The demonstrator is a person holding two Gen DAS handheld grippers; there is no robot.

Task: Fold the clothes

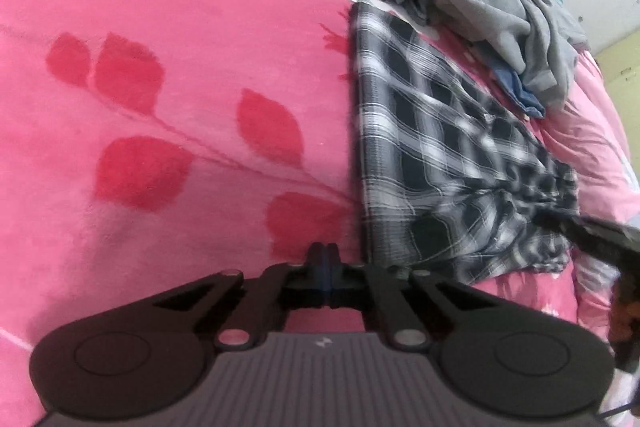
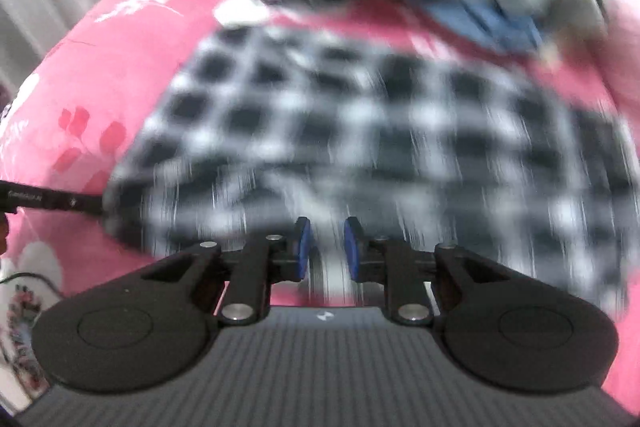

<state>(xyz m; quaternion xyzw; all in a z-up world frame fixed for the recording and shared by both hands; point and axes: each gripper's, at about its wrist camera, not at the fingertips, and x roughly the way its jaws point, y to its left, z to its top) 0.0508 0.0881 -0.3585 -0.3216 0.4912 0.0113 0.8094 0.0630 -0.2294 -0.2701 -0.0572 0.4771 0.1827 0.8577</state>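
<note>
A plaid shirt (image 1: 452, 151) is spread on a pink blanket (image 1: 160, 27), its long straight edge running ahead and just right of the closed, empty left gripper (image 1: 327, 255), while the slightly parted, empty right gripper (image 2: 327, 247) is held directly over it.

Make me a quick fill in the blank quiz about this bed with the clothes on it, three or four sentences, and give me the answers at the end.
1. The checked garment lies on a blanket coloured ____.
2. The left gripper has its jaws ____.
3. In the pile of clothes beyond the checked garment, the topmost piece is a ____ garment.
4. The pads on the right gripper are coloured ____.

Missing words: pink; shut; grey; blue
</note>
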